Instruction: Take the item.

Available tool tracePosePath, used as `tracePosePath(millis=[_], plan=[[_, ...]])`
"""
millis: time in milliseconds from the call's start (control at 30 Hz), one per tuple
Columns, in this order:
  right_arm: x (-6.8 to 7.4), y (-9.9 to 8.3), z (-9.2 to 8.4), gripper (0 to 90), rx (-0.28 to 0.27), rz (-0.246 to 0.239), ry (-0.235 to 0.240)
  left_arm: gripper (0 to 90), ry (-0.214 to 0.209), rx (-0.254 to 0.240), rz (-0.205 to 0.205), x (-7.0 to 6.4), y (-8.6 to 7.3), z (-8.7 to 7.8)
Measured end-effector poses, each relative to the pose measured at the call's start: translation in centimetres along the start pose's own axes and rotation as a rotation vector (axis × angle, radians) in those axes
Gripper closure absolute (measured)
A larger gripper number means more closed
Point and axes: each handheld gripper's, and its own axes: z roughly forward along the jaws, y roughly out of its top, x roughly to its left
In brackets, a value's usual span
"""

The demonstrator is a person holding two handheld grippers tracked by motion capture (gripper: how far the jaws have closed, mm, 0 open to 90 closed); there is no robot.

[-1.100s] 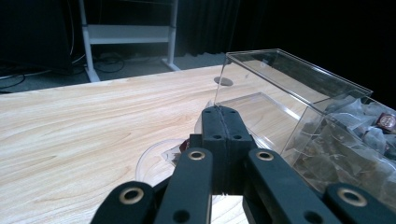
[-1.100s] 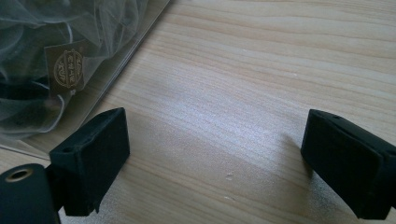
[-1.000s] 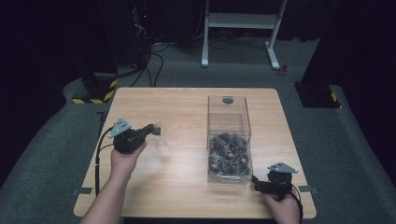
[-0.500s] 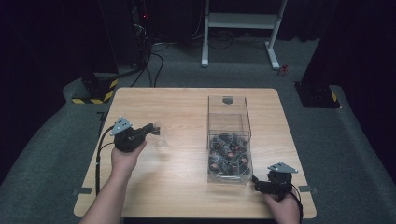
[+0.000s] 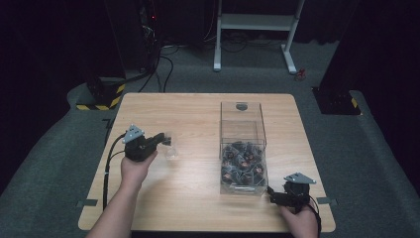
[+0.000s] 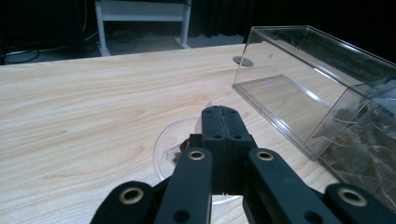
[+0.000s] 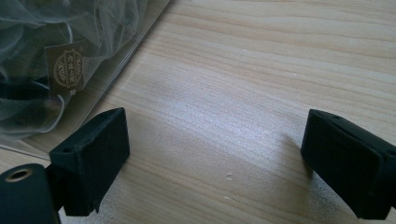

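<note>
A clear plastic box (image 5: 242,126) stands right of the table's middle, its near end packed with several dark mesh sachets (image 5: 242,162). My left gripper (image 5: 163,139) is at the table's left, shut, its tips over a small clear round dish (image 5: 171,150). In the left gripper view the jaws (image 6: 223,113) are pressed together above the dish (image 6: 163,149), which holds a dark bit. A pale corner pokes out by the tips; whether it is pinched I cannot tell. My right gripper (image 5: 273,194) rests by the box's near right corner, open (image 7: 212,163) over bare wood, sachets (image 7: 42,79) at its left.
The far half of the box (image 6: 299,84) holds nothing. A round grey disc (image 5: 241,105) lies on the wooden table (image 5: 198,208) behind the box. A white metal frame (image 5: 255,22) and cables stand on the floor beyond the table.
</note>
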Motion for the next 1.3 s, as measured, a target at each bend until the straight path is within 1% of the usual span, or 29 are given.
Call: tracePosePath(millis=[33,233,367,400,433,533,600,700,833,1067,1300], plan=[[0.0,0.0,0.0,7.7,0.0,0.0,0.0,90.0,0.001,0.003,-0.003,0.0,-0.1,0.0],[0.0,0.0,0.0,7.7,0.0,0.0,0.0,90.0,0.012,0.02,0.009,0.0,-0.3,0.4],[0.0,0.0,0.0,7.7,0.0,0.0,0.0,89.8,0.017,0.023,0.001,0.0,-0.3,0.5],[0.0,0.0,0.0,7.7,0.0,0.0,0.0,84.2,0.014,0.017,-0.006,0.0,-0.3,0.5],[0.0,0.0,0.0,7.7,0.0,0.0,0.0,80.5,0.011,0.014,-0.008,0.0,-0.3,0.4],[0.0,0.0,0.0,7.7,0.0,0.0,0.0,76.0,0.001,-0.007,-0.001,-0.2,-0.2,-0.1],[0.0,0.0,0.0,7.7,0.0,0.0,0.0,74.1,-0.003,-0.01,0.005,-0.3,-0.1,-0.3],[0.0,0.0,0.0,7.7,0.0,0.0,0.0,70.6,0.0,-0.005,0.014,-0.4,-0.1,-0.7],[0.0,0.0,0.0,7.7,0.0,0.0,0.0,63.6,0.009,0.005,0.013,-0.3,-0.3,-1.1],[0.0,0.0,0.0,7.7,0.0,0.0,0.0,59.5,0.01,0.005,0.009,-0.1,-0.6,-1.9],[0.0,0.0,0.0,7.7,0.0,0.0,0.0,54.4,0.021,0.008,0.007,0.0,-1.0,-2.5]])
